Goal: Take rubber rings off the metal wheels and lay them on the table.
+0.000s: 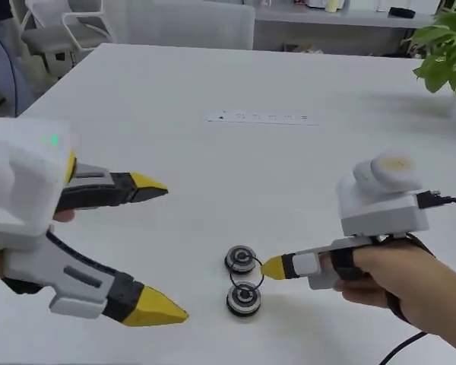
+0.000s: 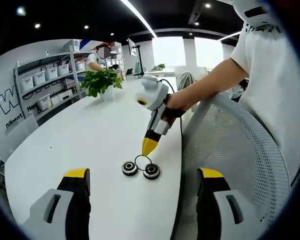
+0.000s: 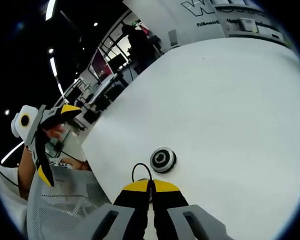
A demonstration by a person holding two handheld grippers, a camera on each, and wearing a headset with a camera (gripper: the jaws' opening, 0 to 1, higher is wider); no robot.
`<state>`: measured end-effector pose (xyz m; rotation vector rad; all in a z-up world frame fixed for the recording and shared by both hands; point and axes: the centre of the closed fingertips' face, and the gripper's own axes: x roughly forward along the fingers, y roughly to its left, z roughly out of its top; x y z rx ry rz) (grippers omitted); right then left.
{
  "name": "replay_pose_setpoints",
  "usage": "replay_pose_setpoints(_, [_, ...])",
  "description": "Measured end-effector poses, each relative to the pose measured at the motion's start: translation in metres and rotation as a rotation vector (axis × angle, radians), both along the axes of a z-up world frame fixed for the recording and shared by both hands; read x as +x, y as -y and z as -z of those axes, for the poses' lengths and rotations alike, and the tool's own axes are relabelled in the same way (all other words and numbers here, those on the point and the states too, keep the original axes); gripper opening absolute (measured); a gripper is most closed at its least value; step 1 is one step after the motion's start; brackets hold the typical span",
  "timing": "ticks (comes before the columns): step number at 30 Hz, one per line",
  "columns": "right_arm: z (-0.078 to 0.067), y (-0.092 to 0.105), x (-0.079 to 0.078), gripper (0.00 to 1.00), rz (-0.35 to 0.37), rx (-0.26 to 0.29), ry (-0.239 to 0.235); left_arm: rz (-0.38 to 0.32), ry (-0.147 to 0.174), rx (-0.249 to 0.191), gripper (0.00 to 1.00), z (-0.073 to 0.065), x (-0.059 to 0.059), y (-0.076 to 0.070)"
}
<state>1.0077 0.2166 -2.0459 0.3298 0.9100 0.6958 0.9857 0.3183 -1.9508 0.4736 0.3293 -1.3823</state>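
Two small metal wheels (image 1: pixel 241 258) (image 1: pixel 244 299) with black rims lie side by side on the white table (image 1: pixel 213 91), near its front edge. My right gripper (image 1: pixel 272 267) is shut on a thin black rubber ring (image 1: pixel 245 274), and the loop hangs between the two wheels. The right gripper view has the ring (image 3: pixel 139 173) sticking out of the shut tips (image 3: pixel 150 186), beside one wheel (image 3: pixel 163 160). My left gripper (image 1: pixel 153 245) is wide open and holds nothing, left of the wheels. From the left gripper view, both wheels (image 2: pixel 130 168) (image 2: pixel 151 171) and the ring (image 2: pixel 143 161) lie ahead.
A flush socket strip (image 1: pixel 262 118) sits mid-table. A green plant (image 1: pixel 444 49) stands at the far right edge, and chairs (image 1: pixel 64 30) stand behind the table. A mesh chair back (image 2: pixel 225 145) is close to the table's near edge.
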Motion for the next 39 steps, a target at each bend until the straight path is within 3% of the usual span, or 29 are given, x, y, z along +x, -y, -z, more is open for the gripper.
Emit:
replay_pose_setpoints(3, [-0.004,0.001,0.002,0.0,0.013,0.011,0.007,-0.053,0.021,-0.005,0.9,0.0,0.005,-0.014])
replay_pose_setpoints(13, [-0.015,0.0,0.003,0.0,0.031,0.044,0.032,-0.17,-0.031,-0.038,0.9,0.013,0.0,-0.041])
replay_pose_setpoints(18, [-0.021,-0.002,0.003,0.0,0.028,0.053,0.046,-0.19,-0.043,-0.026,0.9,0.021,-0.002,-0.045])
replay_pose_setpoints(30, [-0.034,-0.004,-0.001,0.0,0.021,0.059,0.079,-0.214,-0.078,-0.045,0.9,0.032,-0.006,-0.045])
replay_pose_setpoints(35, [-0.035,-0.006,-0.003,0.0,-0.014,0.029,0.092,-0.218,-0.08,-0.053,0.9,0.032,-0.007,-0.046])
replay_pose_setpoints(39, [-0.04,-0.007,-0.003,0.0,-0.082,-0.039,0.125,-0.22,-0.081,-0.056,0.9,0.032,-0.006,-0.047])
